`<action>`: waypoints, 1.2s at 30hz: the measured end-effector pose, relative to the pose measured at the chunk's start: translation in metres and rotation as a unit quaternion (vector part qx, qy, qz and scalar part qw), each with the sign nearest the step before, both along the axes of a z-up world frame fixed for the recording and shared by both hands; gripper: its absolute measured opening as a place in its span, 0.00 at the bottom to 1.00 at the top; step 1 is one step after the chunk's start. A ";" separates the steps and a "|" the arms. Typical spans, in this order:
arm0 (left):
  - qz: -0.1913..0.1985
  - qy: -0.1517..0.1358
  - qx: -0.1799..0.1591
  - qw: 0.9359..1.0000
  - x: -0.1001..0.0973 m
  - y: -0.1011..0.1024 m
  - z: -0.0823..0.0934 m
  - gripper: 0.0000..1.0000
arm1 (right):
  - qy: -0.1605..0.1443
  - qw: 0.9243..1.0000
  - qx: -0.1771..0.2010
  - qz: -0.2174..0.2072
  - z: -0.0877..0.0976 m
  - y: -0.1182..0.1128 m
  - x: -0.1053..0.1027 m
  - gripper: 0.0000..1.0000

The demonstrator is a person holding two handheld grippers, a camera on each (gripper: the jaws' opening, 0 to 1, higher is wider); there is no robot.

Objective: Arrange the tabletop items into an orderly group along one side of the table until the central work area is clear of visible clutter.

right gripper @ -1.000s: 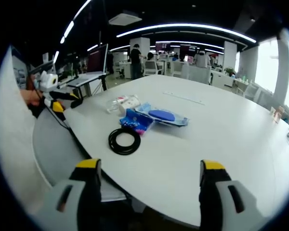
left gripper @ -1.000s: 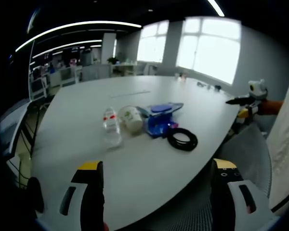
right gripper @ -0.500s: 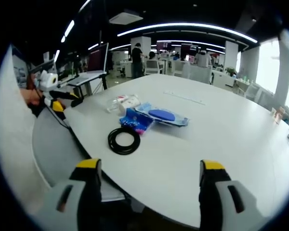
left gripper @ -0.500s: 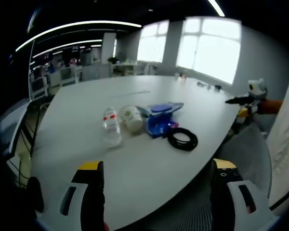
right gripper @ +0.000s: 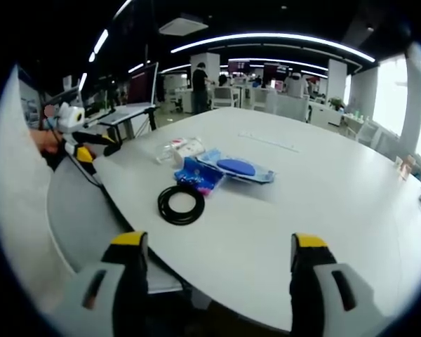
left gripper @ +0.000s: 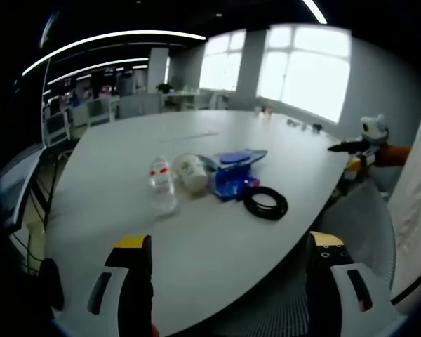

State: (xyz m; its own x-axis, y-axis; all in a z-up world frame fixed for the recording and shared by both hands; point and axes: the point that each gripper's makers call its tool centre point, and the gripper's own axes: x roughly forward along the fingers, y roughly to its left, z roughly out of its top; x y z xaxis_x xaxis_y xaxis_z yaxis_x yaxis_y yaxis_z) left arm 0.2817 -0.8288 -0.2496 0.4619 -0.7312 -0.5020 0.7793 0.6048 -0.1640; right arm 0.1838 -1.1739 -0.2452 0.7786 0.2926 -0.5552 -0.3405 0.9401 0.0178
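A small cluster sits on the large white oval bench point(left gripper: 217, 133): a clear plastic water bottle with a red-and-white label point(left gripper: 161, 187), a white paper cup lying on its side point(left gripper: 191, 173), a blue flat packet point(left gripper: 233, 179) under a clear blue-lidded pouch point(left gripper: 236, 158), and a black coiled cable ring point(left gripper: 265, 203) nearest the right bench edge.

The left hand-held gripper point(left gripper: 228, 284) hangs over the near bench edge, jaws spread wide, holding nothing; the cluster lies well ahead, between its jaws.

The right hand-held gripper point(right gripper: 217, 281) is likewise spread wide and empty, with the cable ring point(right gripper: 181, 205) ahead, slightly left, and the blue packet point(right gripper: 196, 173) just beyond.
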 end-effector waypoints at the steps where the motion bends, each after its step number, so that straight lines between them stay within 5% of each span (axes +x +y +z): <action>1: 0.000 -0.001 0.001 1.000 0.000 0.000 0.000 0.88 | 0.000 1.000 0.000 0.000 0.000 0.000 0.000 0.83; 36: -0.002 0.001 0.001 1.000 0.001 0.003 -0.002 0.86 | -0.010 1.000 0.002 -0.004 0.008 0.000 0.007 0.82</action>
